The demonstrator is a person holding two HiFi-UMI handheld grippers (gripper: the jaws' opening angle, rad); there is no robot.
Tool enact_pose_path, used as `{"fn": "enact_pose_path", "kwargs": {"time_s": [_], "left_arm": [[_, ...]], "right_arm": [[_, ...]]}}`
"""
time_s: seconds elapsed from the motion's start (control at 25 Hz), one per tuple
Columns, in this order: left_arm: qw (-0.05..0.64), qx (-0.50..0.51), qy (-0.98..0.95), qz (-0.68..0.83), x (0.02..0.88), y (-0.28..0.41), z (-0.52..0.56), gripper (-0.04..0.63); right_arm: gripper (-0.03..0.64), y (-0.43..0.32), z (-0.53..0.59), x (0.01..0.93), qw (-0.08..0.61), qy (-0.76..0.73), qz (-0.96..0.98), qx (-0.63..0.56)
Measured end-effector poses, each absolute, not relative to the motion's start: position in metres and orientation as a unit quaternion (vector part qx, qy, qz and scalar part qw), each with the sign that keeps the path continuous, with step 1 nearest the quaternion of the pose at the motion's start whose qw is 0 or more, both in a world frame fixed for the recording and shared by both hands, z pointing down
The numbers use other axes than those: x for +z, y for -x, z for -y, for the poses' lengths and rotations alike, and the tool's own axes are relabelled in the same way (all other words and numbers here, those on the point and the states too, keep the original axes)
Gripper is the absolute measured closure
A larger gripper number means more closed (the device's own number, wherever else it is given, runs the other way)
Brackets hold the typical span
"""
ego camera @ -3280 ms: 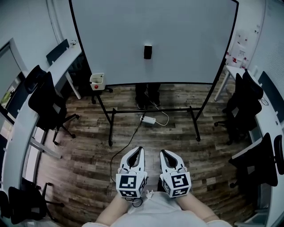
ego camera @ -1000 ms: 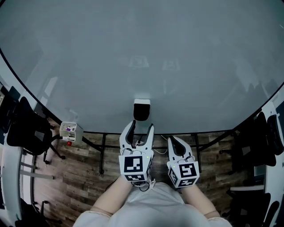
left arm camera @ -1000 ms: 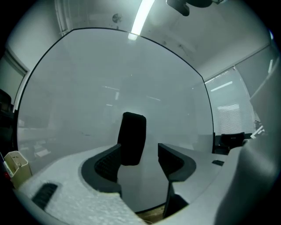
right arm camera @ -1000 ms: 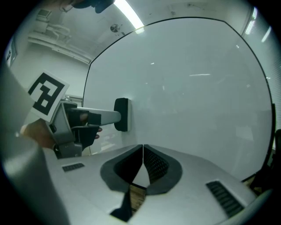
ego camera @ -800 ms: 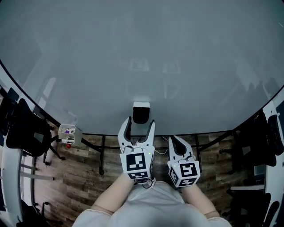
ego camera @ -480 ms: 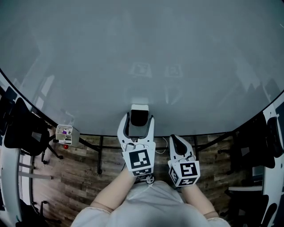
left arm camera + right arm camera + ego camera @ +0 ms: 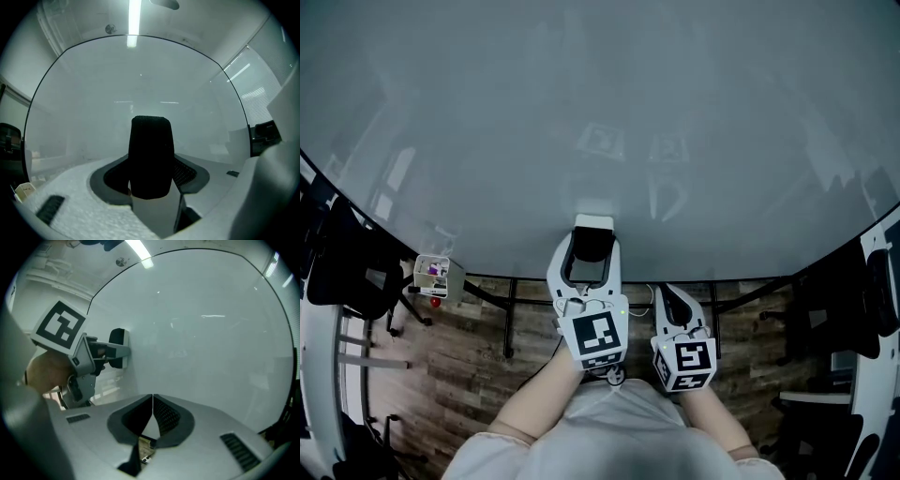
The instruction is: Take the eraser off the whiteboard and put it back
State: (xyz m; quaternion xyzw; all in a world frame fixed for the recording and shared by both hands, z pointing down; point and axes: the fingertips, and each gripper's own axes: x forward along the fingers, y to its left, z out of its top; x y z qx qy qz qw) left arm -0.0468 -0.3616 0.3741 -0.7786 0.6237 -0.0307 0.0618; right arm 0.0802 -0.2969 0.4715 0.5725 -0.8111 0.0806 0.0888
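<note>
The eraser (image 7: 592, 246), black with a white face, sticks low on the whiteboard (image 7: 600, 112). My left gripper (image 7: 589, 242) points level at the board. Its jaws have just been closing on the eraser, and their pads lie against its two sides. In the left gripper view the black eraser (image 7: 150, 159) fills the gap between the dark pads of the left gripper (image 7: 151, 176). The right gripper view shows the left gripper (image 7: 115, 352) from the side, over the eraser (image 7: 118, 339). My right gripper (image 7: 670, 295) hangs lower and to the right. It is shut and empty, its pads (image 7: 153, 399) meeting in front of bare board.
A small box of markers (image 7: 431, 274) hangs at the board's lower left edge. The board's stand (image 7: 508, 323) rises from the wood floor below. Black office chairs stand at the left (image 7: 347, 267) and right (image 7: 848, 309), with white desks along both walls.
The person walked up to the board. The left gripper opened wide, slid forward around the eraser and narrowed onto it. The right gripper sank a little.
</note>
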Motion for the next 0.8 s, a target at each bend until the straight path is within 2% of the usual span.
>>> {"fn": "enact_pose_path", "kwargs": {"time_s": [0.4,0.8], "left_arm": [[0.054,-0.021,0.791,-0.609,0.373,0.047,0.338,0.334],[0.014,-0.059,0.817,-0.573,0.418,0.040,0.286,0.333]], "right_arm": [[0.589,-0.085,0.288,0.479,0.099,-0.575,0.808,0.083],[0.589,-0.091,0.258,0.478,0.085,-0.571,0.812,0.085]]}}
